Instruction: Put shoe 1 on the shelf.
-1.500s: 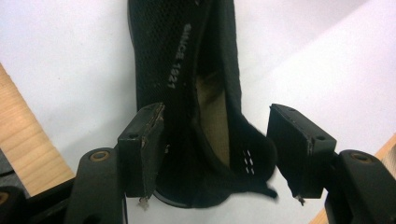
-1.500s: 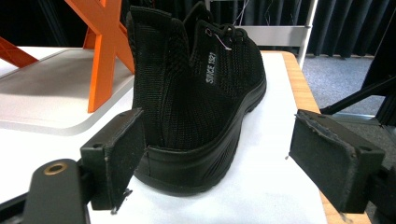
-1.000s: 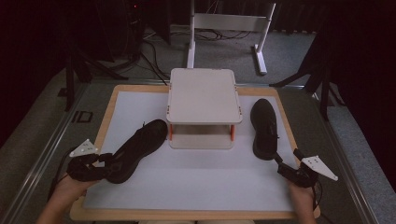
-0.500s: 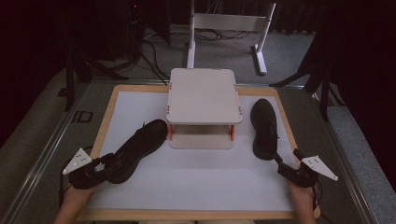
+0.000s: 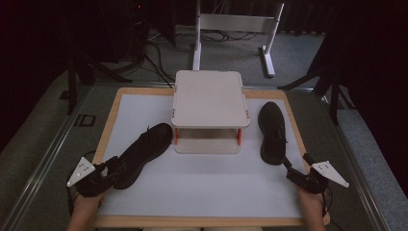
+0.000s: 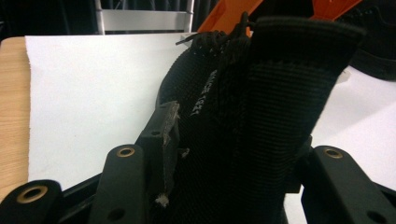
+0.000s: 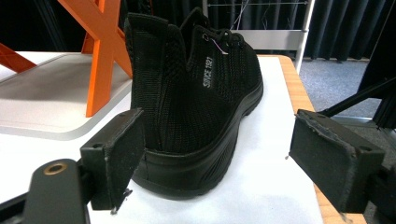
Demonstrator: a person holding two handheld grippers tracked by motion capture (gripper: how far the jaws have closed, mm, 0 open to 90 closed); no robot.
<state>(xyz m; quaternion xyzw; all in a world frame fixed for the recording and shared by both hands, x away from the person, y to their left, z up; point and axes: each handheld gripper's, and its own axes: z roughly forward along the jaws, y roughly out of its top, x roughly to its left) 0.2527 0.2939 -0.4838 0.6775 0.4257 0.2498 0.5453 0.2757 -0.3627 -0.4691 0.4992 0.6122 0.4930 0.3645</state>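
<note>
Left tongs (image 5: 108,169) sank toward the bench, jaws just closing, now clamped on left shoe's (image 5: 144,153) heel | right tongs (image 5: 293,171) wide, pads apart behind right shoe (image 7: 196,93), side print "SINCE 1921" | both shoes on white mat (image 5: 202,187), flanking stand (image 5: 209,98)

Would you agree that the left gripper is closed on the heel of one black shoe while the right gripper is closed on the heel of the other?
Not quite: the right gripper is open. The right gripper view shows its pads apart on either side of the right shoe, not touching its heel. The left gripper is indeed closed on the left shoe.
</note>
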